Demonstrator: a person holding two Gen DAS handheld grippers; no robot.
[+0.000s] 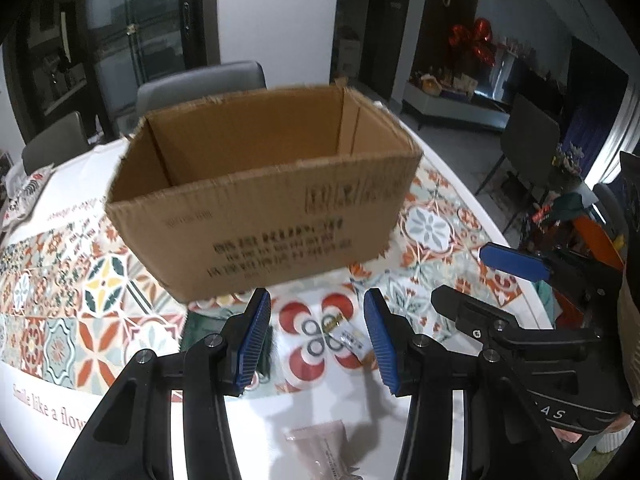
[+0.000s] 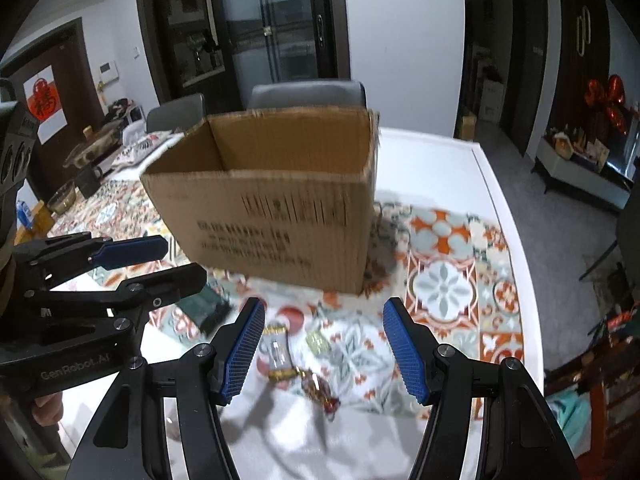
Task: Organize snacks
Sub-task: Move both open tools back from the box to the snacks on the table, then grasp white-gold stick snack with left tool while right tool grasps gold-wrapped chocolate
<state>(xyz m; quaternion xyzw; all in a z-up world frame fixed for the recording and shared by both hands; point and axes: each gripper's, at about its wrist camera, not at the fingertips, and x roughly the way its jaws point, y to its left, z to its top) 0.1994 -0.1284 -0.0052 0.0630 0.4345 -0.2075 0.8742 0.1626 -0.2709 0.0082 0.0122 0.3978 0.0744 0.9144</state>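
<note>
Hovering: left tool (image 1: 318, 332) and right tool (image 2: 324, 346), both spread apart, gripping nothing.
Ahead: open cardboard box (image 2: 272, 200).
Below right tool: wrapped candies (image 2: 280, 354) on counter (image 2: 440, 160).

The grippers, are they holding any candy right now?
No. The left gripper and the right gripper are both open with nothing between their fingers. The candies lie on the table in front of the box.
</note>
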